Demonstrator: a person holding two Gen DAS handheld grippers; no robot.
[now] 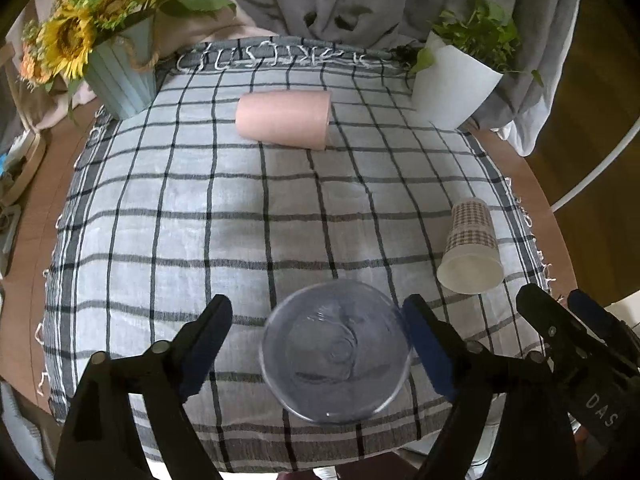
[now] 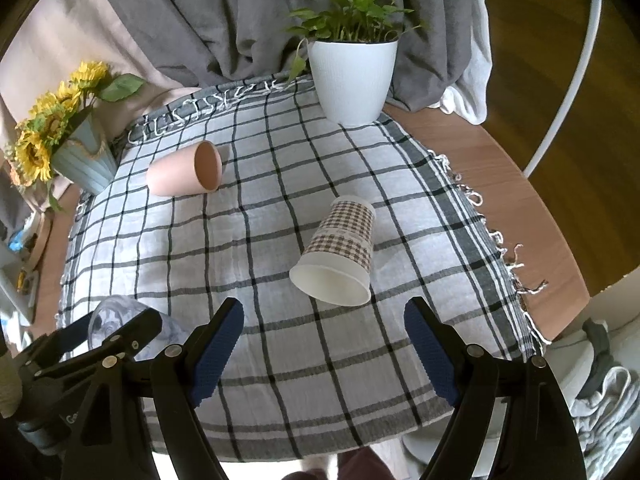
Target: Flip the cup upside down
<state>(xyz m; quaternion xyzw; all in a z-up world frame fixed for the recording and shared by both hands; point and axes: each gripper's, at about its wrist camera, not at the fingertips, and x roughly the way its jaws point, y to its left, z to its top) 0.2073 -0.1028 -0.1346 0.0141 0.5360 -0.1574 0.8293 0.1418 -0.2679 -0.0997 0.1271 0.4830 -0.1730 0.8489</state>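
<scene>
A clear plastic cup (image 1: 336, 352) lies on its side on the checked cloth, mouth toward the camera, between the wide-open fingers of my left gripper (image 1: 316, 344). The right finger is close to its rim; the left finger stands apart. It also shows in the right wrist view (image 2: 116, 316), partly hidden by the left gripper. A checked paper cup (image 2: 338, 256) lies on its side, mouth toward me, just beyond my open, empty right gripper (image 2: 324, 344); it also shows in the left wrist view (image 1: 472, 248). A pink cup (image 1: 284, 120) lies on its side further back.
A checked cloth (image 1: 200, 220) covers a round wooden table (image 2: 500, 184). A sunflower pot (image 1: 120, 76) stands at the back left and a white plant pot (image 2: 352, 76) at the back right. Grey fabric hangs behind.
</scene>
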